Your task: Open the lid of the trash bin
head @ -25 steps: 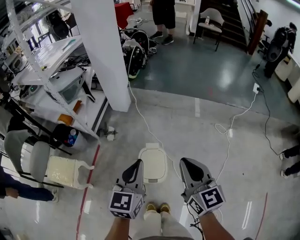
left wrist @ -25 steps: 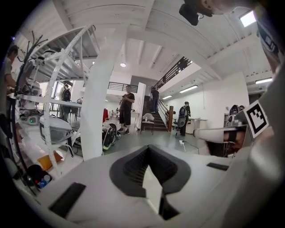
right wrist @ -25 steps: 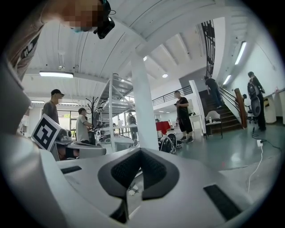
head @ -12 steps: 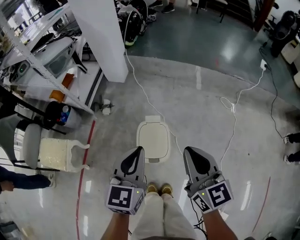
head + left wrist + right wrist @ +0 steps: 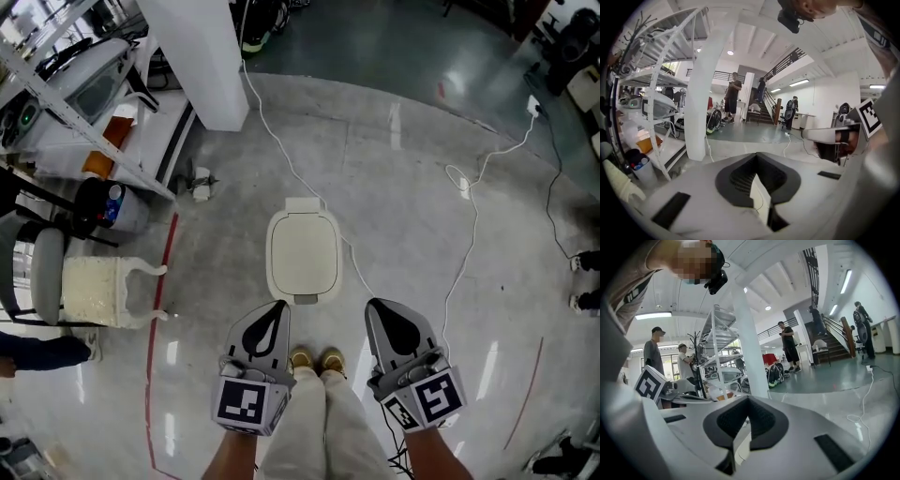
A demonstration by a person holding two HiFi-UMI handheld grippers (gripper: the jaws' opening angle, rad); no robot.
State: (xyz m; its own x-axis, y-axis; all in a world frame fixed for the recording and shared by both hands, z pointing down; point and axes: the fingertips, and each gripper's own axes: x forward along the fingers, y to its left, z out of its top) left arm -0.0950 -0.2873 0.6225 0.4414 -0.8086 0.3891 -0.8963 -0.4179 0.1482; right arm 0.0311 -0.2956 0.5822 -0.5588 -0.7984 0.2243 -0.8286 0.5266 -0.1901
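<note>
A cream trash bin (image 5: 303, 253) stands on the floor with its lid down flat; a small pedal (image 5: 306, 299) sticks out at its near edge. In the head view my left gripper (image 5: 279, 306) hangs just below the bin's near left corner, not touching it, jaws together and empty. My right gripper (image 5: 372, 306) is off the bin's near right corner, also shut and empty. In the left gripper view the left gripper (image 5: 756, 155) has its dark pads closed, with a cream sliver of the bin (image 5: 758, 194) behind them. The right gripper (image 5: 748, 398) looks the same.
A white pillar (image 5: 202, 56) and a metal shelf rack (image 5: 84, 103) stand at the far left. A white cable (image 5: 281, 155) runs past the bin. A cushioned chair (image 5: 94, 291) and a red floor line (image 5: 159, 309) lie to the left. The person's shoes (image 5: 314, 359) are just behind the bin.
The head view has tipped down and come closer: the bin has slid up the picture and now shows whole ahead of the gripper tips. Both grippers have stayed shut.
</note>
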